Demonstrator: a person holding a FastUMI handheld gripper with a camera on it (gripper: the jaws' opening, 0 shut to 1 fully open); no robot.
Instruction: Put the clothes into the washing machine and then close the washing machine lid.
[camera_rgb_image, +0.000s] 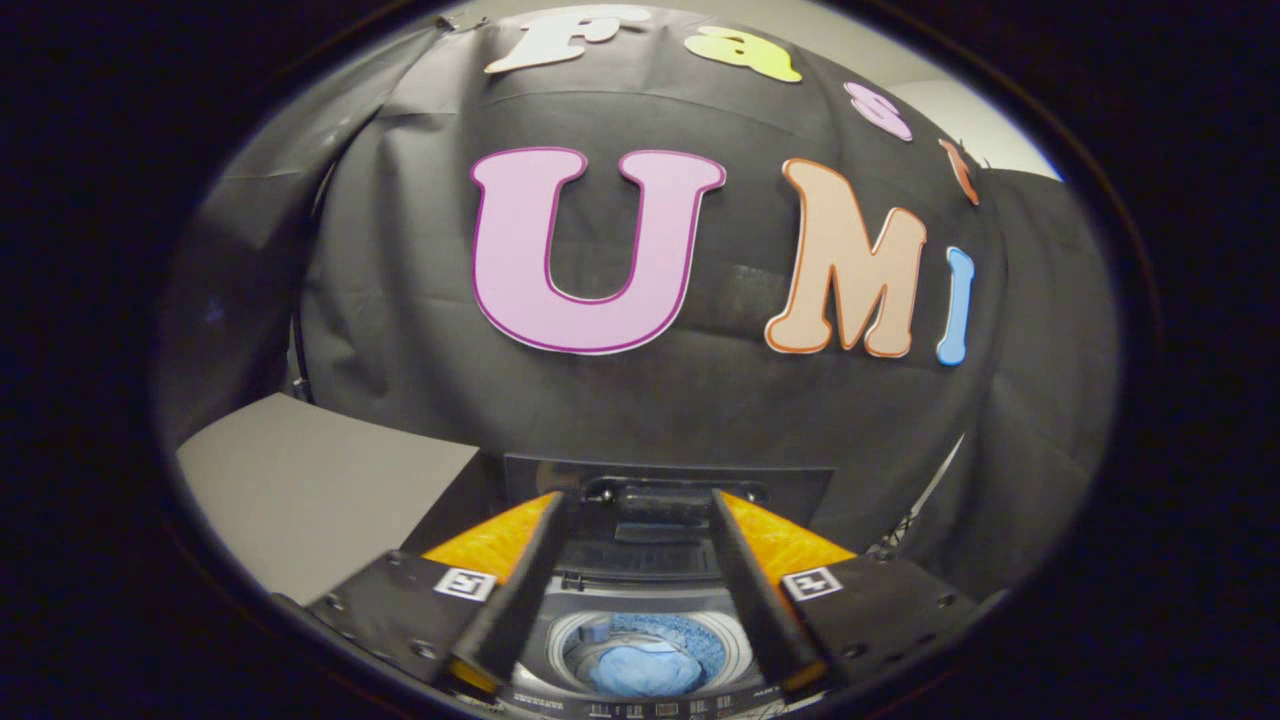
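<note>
Gripper (640, 500): its two fingers spread wide apart, nothing between them pressed or held — the tips hang on either side of the raised lid's handle, touching nothing that can be made out.
Fingers (510, 590): each runs forward from a block bearing a small square marker.
Washing machine (640, 690): a small top-loader, seen from above between the fingers, its control strip along the near edge.
Lid (668, 480): open, standing upright at the back edge of the machine, with a dark handle bar across its upper part just ahead of the fingertips.
Drum (735, 650): round, with a pale rim, open to view under the spread fingers.
Clothes (645, 668): a light blue bundle lying inside the drum, with a darker blue, nubbly piece behind and around it — all of it below the drum's rim.
Table (310, 490): a grey surface, the machine standing by its far right corner against the black cloth wall (700, 400).
</note>
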